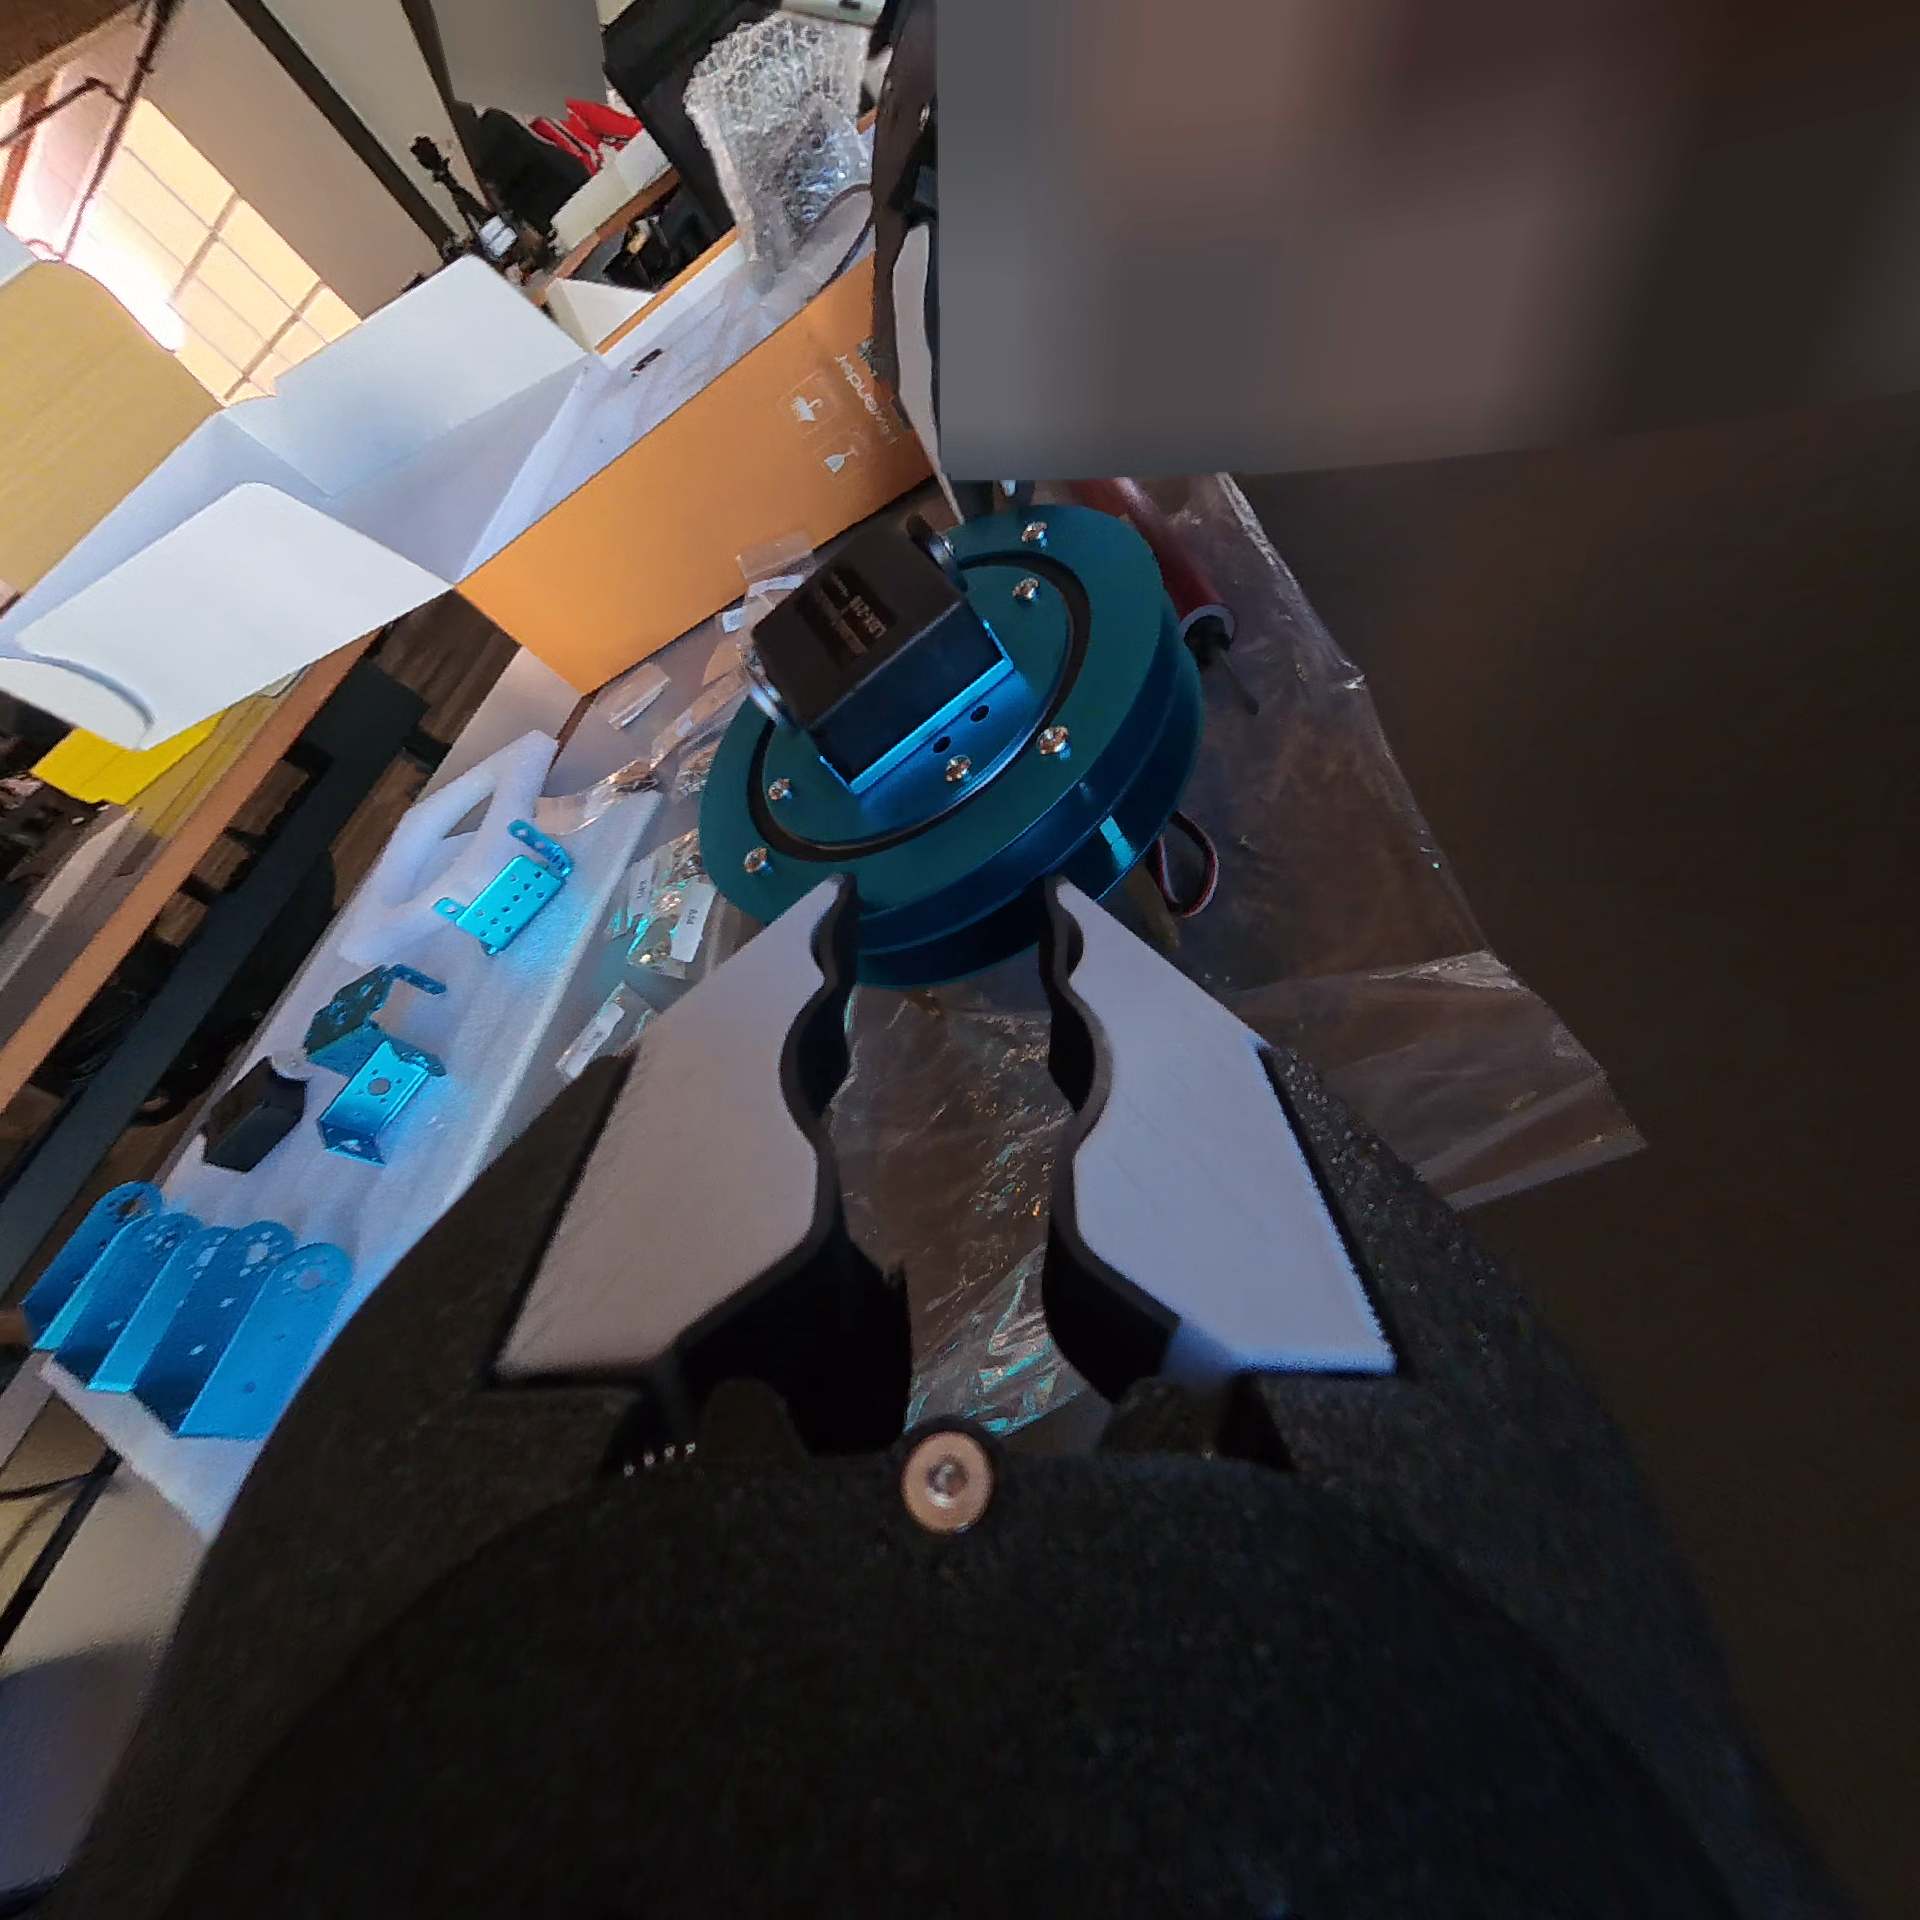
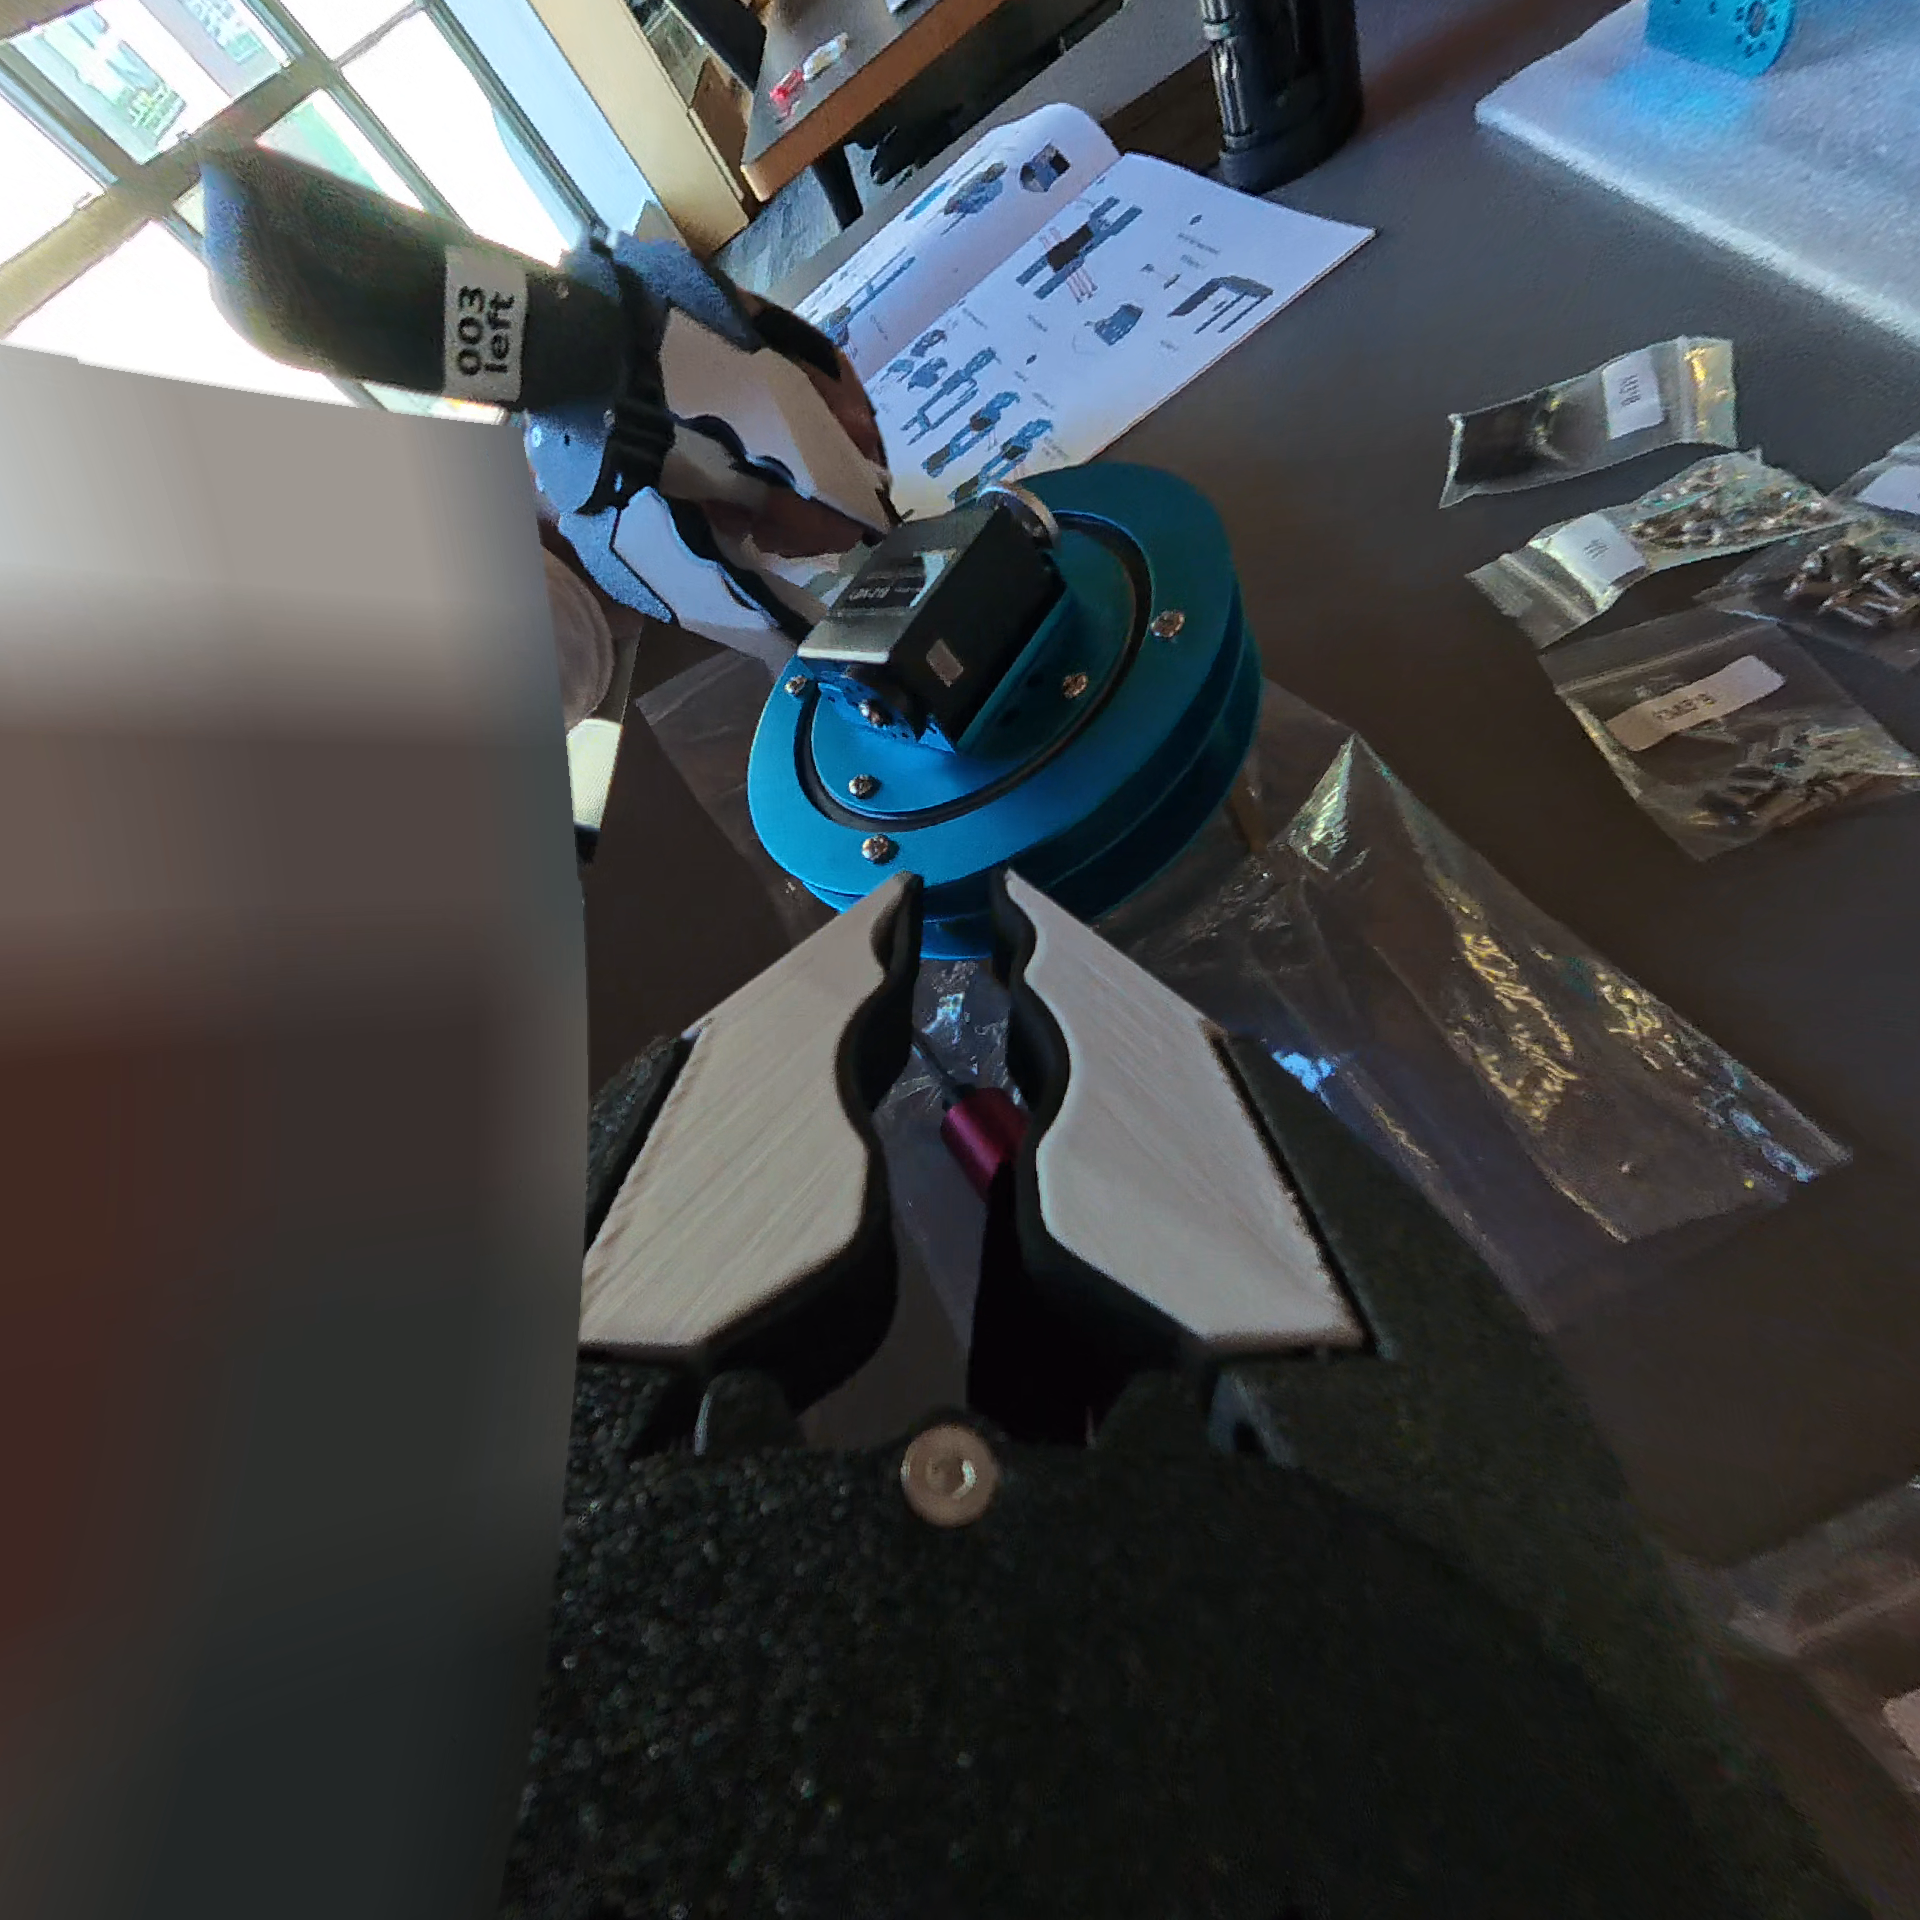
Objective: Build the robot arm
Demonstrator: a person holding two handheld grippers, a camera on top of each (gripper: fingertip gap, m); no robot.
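One orange box [image 1: 686, 499], one open booklet [image 2: 1081, 301], one round blue base [image 1: 935, 831] carrying one black motor block [image 1: 862, 644], lying on a clear bag [image 2: 1455, 997]. Left gripper [image 1: 945, 894]: narrowly parted, tips at the base's rim; grip cannot be confirmed. Right gripper [image 2: 956, 894]: nearly closed, tips at the rim, a red tool handle [image 2: 982, 1132] between its fingers. Four small screw bags [image 2: 1725, 727] nearby

A white sticker [image 2: 486, 327] with black print wraps the far gripper's handle. The black motor block [image 1: 871, 652] bears pale lettering, the orange box [image 1: 686, 499] white print and symbols. Small bags [image 2: 1595, 416] carry white labels; the open booklet [image 2: 1081, 301] has captioned diagrams.
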